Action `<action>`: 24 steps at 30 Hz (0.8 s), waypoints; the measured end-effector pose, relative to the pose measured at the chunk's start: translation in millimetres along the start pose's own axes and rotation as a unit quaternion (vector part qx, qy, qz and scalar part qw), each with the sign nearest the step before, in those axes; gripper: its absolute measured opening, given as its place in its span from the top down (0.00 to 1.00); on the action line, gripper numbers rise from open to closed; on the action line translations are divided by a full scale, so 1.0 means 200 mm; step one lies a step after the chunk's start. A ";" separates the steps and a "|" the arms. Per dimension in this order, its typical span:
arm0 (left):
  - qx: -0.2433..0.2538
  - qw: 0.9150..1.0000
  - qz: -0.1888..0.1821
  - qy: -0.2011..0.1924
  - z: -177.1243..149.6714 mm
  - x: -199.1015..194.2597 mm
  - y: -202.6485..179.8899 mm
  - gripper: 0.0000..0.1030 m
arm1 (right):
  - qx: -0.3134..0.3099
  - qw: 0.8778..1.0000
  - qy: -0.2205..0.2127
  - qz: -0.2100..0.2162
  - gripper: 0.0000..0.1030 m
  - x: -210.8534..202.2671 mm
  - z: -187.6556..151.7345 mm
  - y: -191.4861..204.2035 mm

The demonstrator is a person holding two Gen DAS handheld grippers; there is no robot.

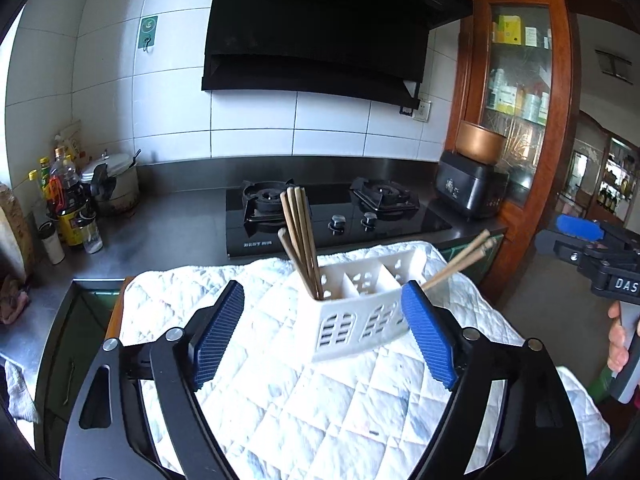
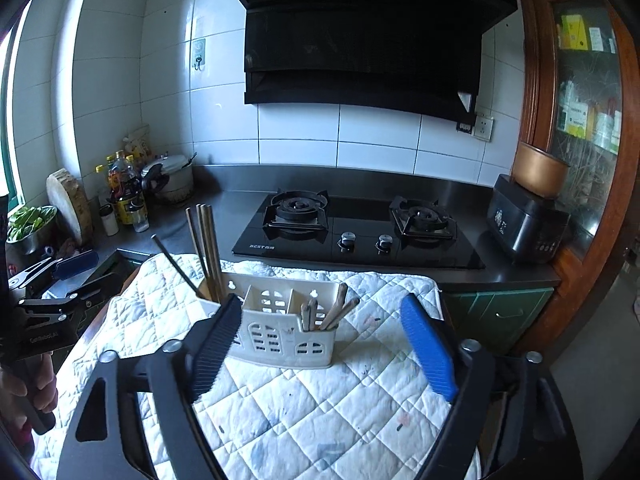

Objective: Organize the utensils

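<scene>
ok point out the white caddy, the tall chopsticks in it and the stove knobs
caddy (image 2: 280,338): right wrist view, on its front wall.
tall chopsticks (image 1: 300,236): left wrist view, mid-shaft of the bundle in the left end compartment.
stove knobs (image 2: 347,239): right wrist view, top of the left knob.

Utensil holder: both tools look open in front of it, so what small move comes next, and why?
Probably draw both tools back and stop. The white holder stands upright on the quilted cloth, chopsticks in its left compartment and shorter ones in its right. The left tool and the right tool are open and empty.
</scene>
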State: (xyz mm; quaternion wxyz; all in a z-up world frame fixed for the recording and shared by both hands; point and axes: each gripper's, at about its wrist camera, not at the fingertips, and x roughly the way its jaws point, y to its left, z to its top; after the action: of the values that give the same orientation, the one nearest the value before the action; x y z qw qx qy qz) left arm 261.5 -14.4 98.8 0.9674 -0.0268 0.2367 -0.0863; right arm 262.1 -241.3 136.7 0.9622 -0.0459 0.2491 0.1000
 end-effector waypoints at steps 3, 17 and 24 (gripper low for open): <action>0.008 1.000 0.014 -0.005 -0.07 -0.09 -0.01 0.14 | 0.008 1.000 -0.004 0.009 0.12 -0.09 -0.07 0.02; -0.009 1.000 0.010 -0.002 -0.45 -0.42 0.02 0.11 | -0.016 0.999 -0.004 -0.035 0.07 -0.35 -0.55 0.23; -0.023 1.000 0.013 -0.001 -0.59 -0.52 0.04 0.11 | 0.007 1.000 -0.002 -0.026 0.07 -0.45 -0.67 0.27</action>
State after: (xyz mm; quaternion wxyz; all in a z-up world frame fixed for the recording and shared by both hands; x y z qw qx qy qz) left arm 117.3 10.4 39.9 0.9678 -0.0459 0.2378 -0.0683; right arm 110.9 -223.1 62.0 0.9653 -0.0458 0.2464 0.0729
